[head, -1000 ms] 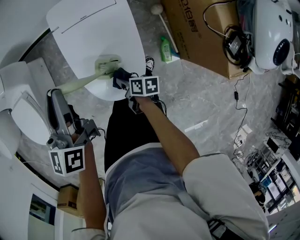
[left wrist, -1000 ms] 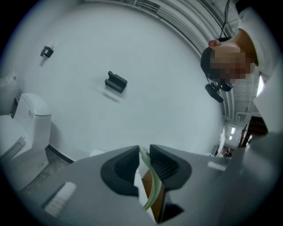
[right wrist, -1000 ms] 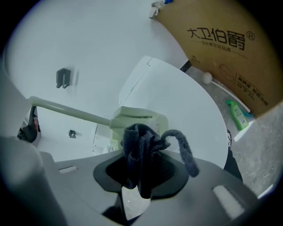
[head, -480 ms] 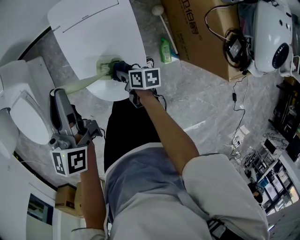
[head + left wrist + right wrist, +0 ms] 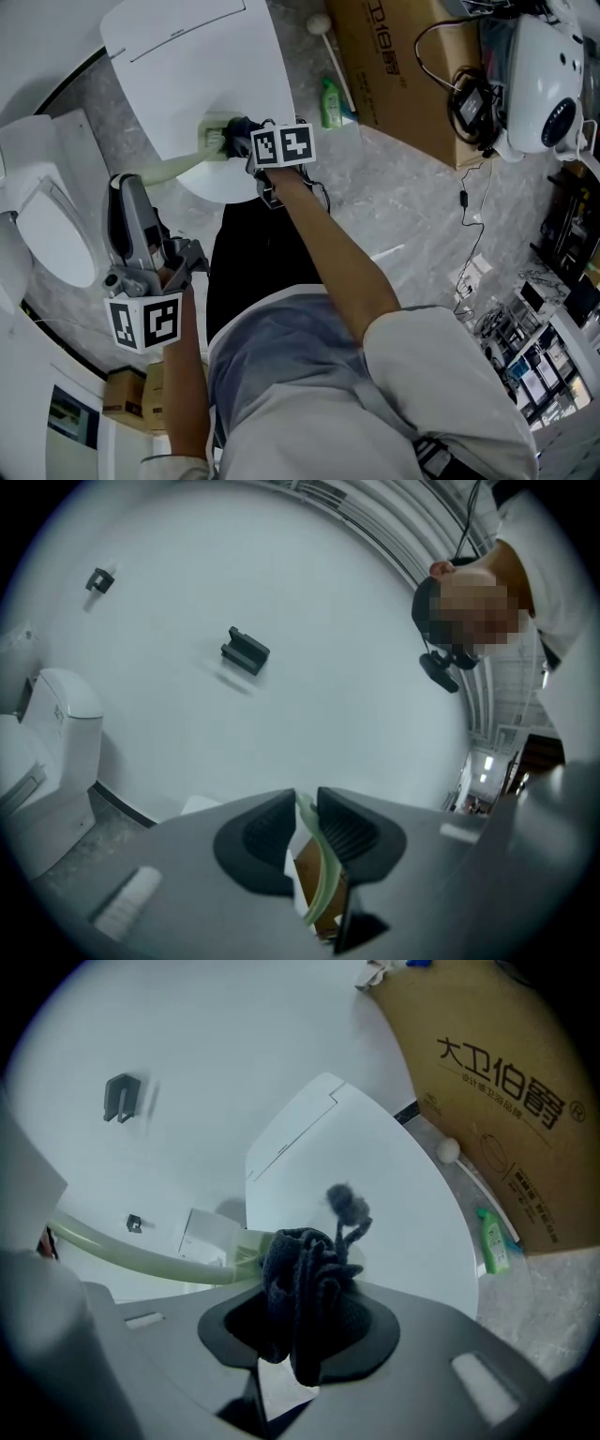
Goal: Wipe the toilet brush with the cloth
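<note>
Head view has the left claw [image 5: 127, 192] low on the left, shut on the end of the toilet brush [image 5: 173, 167]. Its handle runs up and to the right, and its head lies over the edge of a white slab [image 5: 206, 66]. The right claw [image 5: 240, 142] meets the head there, clamped on a bunched dark cloth [image 5: 302, 1265] that presses against the brush where handle joins head.

Likely trouble starts at the left claw. In the left gripper view the handle is only a thin strip between the 2 ribbed pads, gripped well away from the end being wiped. A firm push from the cloth could swing or twist the brush in that grip. The cloth is a loose wad with a knotted strand sticking out past the jaws. That strand could catch on the head and drag the wad out of the right claw. Wiping in 1 spot would also leave most of the handle untouched.

The brush is pale green, slim and gently curved, thickening to a blocky neck; its bristles are hidden behind the cloth, so their condition cannot be judged
</note>
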Tool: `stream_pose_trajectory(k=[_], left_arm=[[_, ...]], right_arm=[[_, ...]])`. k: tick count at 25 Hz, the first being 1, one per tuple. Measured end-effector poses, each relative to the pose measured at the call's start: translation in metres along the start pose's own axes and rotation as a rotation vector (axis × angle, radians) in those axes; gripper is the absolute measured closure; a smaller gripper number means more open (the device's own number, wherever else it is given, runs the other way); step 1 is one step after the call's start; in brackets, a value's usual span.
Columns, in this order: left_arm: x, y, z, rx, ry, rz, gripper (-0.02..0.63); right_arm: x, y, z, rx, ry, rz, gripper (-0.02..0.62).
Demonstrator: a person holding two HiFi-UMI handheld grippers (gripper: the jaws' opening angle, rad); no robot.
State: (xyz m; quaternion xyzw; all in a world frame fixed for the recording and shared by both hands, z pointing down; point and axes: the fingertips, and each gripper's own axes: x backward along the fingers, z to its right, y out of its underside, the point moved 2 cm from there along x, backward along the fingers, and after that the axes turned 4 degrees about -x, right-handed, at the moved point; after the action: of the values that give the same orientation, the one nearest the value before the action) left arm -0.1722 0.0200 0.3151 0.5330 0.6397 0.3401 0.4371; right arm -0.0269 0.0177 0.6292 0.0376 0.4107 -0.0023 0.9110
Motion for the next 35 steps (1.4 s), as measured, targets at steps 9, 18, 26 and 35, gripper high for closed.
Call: stream_pose_trajectory(k=[9, 18, 26, 35], left_arm=[[-0.002, -0.002, -0.001, 0.012, 0.009, 0.003, 0.606], [-0.002, -0.003, -0.001, 0.012, 0.016, 0.004, 0.606], [-0.002, -0.003, 0.000, 0.007, 0.020, 0.005, 0.606], [-0.001, -0.003, 0.000, 0.007, 0.020, 0.006, 0.606]], right_arm=[[0.002, 0.000, -0.011, 0.014, -0.021, 0.007, 0.486], [0.007, 0.000, -0.019, 0.040, -0.028, 0.002, 0.485], [0.013, 0.000, -0.025, 0.049, -0.042, 0.008, 0.486], [0.020, -0.002, -0.032, 0.063, -0.058, 0.009, 0.485]])
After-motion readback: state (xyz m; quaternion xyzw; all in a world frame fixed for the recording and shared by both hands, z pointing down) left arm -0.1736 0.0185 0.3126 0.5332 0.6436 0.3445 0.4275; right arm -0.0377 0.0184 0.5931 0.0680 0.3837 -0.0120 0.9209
